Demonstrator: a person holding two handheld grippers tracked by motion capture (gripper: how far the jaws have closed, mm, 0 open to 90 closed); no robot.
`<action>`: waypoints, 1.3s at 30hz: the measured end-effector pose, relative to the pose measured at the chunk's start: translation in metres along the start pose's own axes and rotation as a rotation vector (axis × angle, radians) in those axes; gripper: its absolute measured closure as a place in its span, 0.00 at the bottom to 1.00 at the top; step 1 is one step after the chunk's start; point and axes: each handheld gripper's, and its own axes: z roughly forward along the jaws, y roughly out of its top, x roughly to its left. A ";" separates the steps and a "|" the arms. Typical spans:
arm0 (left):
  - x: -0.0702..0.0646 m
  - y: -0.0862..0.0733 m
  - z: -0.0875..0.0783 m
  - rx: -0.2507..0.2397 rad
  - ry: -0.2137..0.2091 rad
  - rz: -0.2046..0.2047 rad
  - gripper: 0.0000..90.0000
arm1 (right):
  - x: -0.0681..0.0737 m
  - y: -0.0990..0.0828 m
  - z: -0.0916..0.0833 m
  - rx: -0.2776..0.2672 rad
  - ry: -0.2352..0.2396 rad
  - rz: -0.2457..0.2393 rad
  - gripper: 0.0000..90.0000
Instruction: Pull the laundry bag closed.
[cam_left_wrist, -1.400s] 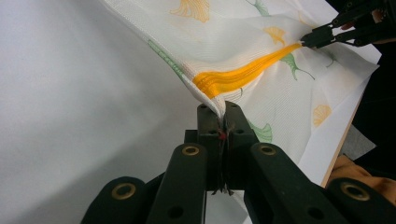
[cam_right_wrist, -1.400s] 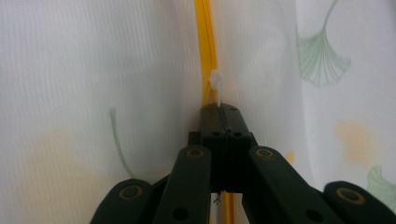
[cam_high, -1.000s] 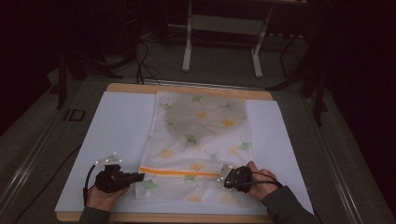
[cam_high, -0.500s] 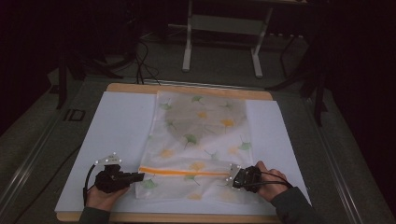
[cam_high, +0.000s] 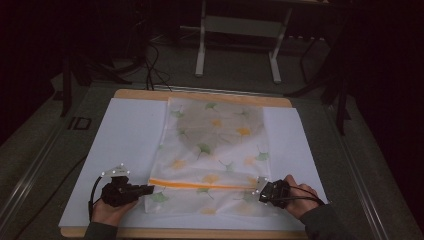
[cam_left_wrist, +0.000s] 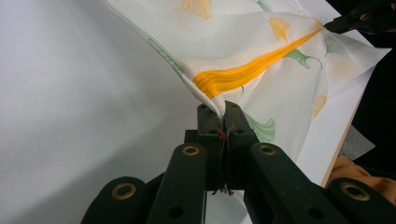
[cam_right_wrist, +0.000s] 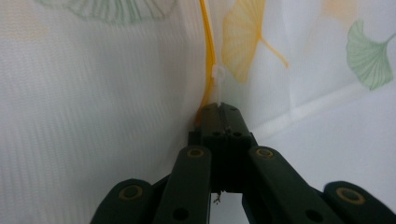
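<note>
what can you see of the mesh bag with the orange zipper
The mesh bag is white, thin fabric printed with green and orange leaves, lying flat on the white sheet. An orange zipper crosses its near end. The left hand-held gripper pinches its left edge; the right hand-held gripper grips the zipper pull.

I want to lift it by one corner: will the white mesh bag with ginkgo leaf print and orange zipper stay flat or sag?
The white mesh bag with ginkgo leaf print probably sags: it puckers where the left gripper pinches it. Likely light, since its weave looks thin and see-through. The orange zipper may stiffen that line slightly.
</note>
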 end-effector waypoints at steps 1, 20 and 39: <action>0.000 0.000 0.000 0.001 0.000 0.000 0.98 | 0.000 -0.002 0.000 0.001 0.000 0.005 1.00; 0.001 -0.008 0.003 0.035 -0.003 -0.017 0.98 | -0.003 -0.045 0.000 -0.024 0.023 0.143 1.00; 0.004 -0.010 -0.013 -0.067 0.191 0.037 0.66 | -0.021 -0.062 -0.001 -0.301 0.103 0.474 0.76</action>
